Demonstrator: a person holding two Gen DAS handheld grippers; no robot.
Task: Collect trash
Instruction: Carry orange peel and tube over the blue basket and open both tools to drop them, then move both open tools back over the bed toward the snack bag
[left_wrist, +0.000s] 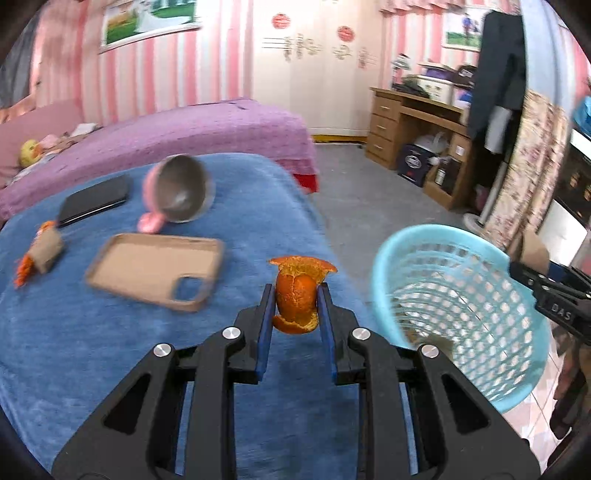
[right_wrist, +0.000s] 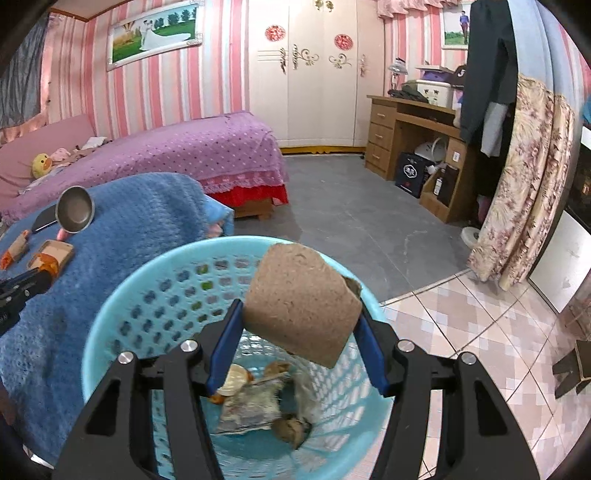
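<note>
The left tool (left_wrist: 294, 295) is clenched on a tangerine peel (left_wrist: 297, 291) at lower centre, above the blue blanket (left_wrist: 110, 350). The right tool (right_wrist: 301, 325) grips a cardboard tube (right_wrist: 303, 302) over the turquoise basket (right_wrist: 122, 306), which already holds wrappers (right_wrist: 251, 406). Farther left lie a phone case (left_wrist: 155, 269) and a metal cup (left_wrist: 181, 192).

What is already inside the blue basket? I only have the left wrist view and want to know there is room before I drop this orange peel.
Observer: The right wrist view looks straight into the blue basket. Crumpled wrappers and a few scraps lie on its bottom; most of it is free.
Operator: What is the right gripper carrying?
Observer: The right gripper is shut on a brown cardboard tube, held above the basket's opening.
Operator: Could my peel collide with it?
Observer: Possibly. In that view the left gripper with the orange peel is at the far left, over the blue blanket, apart from the tube.
</note>
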